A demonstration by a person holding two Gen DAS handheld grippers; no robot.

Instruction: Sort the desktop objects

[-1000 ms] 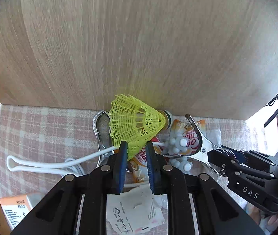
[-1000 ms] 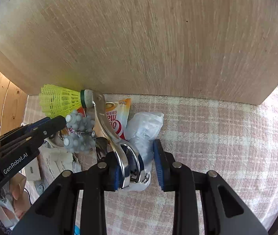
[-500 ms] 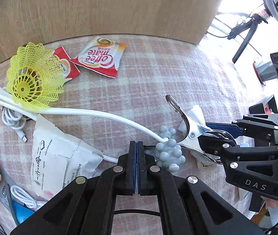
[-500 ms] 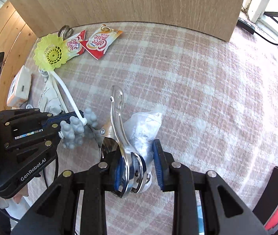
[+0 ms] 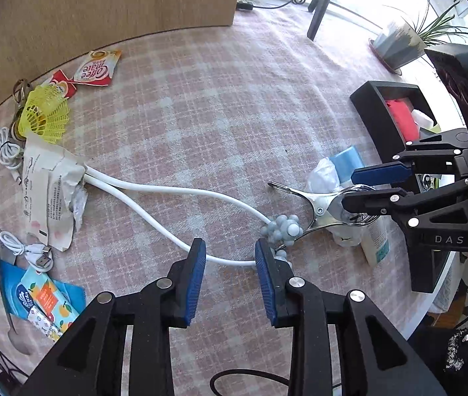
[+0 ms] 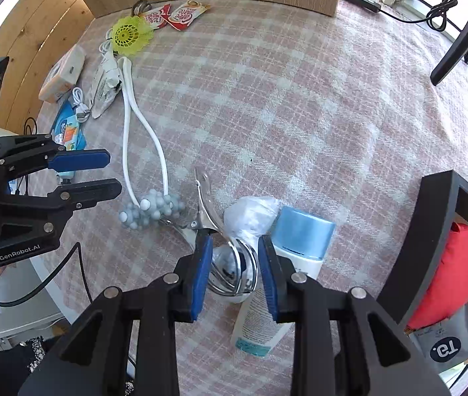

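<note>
A white massager with two long arms [image 5: 168, 194] and grey knobbly ends [image 5: 282, 229] lies on the checked cloth; it also shows in the right wrist view [image 6: 150, 211]. My left gripper [image 5: 230, 275] is open just in front of its knobs, holding nothing. A metal spring clamp [image 6: 230, 267] lies beside a crumpled clear bag [image 6: 250, 216] and a white bottle with a blue cap [image 6: 303, 231]. My right gripper [image 6: 232, 272] is open, its fingers on either side of the clamp's handles.
A black tray [image 6: 432, 231] with a red item stands at the right. At the far left lie a yellow shuttlecock [image 5: 46, 115], creamer sachets [image 5: 97, 69], a torn paper packet [image 5: 47, 191], white cables and a blue wipes pack [image 5: 44, 300]. A wooden board stands behind.
Both grippers have pulled back from the board toward the near edge. My left gripper opened and let go of the massager. My right gripper opened and released the clamp onto the cloth.
</note>
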